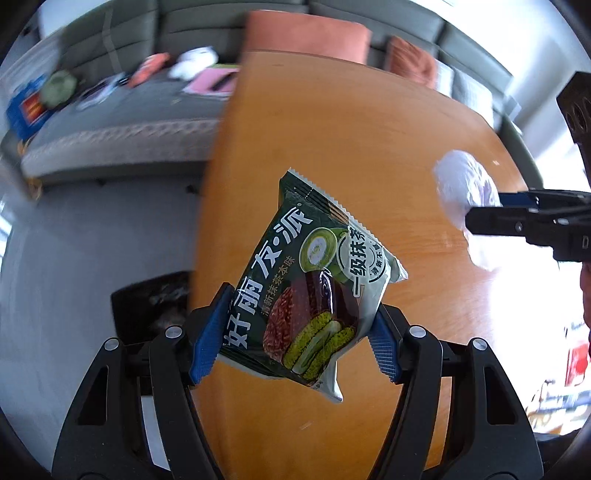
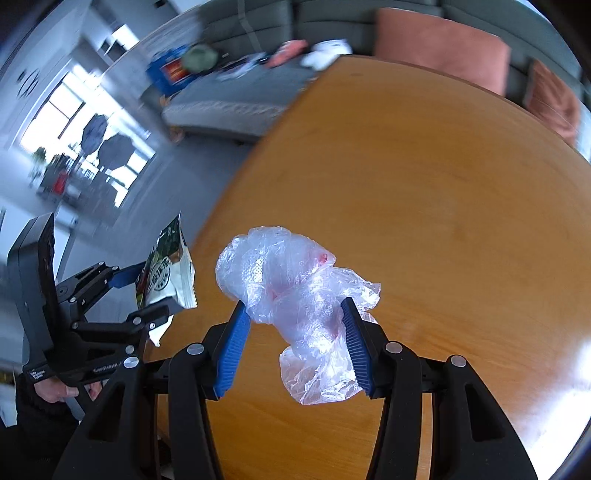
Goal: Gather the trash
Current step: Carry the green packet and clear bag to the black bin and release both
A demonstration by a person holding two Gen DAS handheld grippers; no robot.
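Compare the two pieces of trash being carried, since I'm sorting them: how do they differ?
The snack packet is a flat printed green wrapper; the plastic bag is clear, crumpled and unprinted. The packet sits in the left gripper, the bag in the right gripper. Both are clamped above the wooden table.

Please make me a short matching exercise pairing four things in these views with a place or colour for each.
Things:
1. snack packet
2. crumpled plastic bag
3. table
4. cushion

Place or colour:
A. orange-brown wood
B. between the right gripper's fingers
C. on the grey sofa
D. between the left gripper's fingers

Pairs: 1-D, 2-B, 3-A, 4-C
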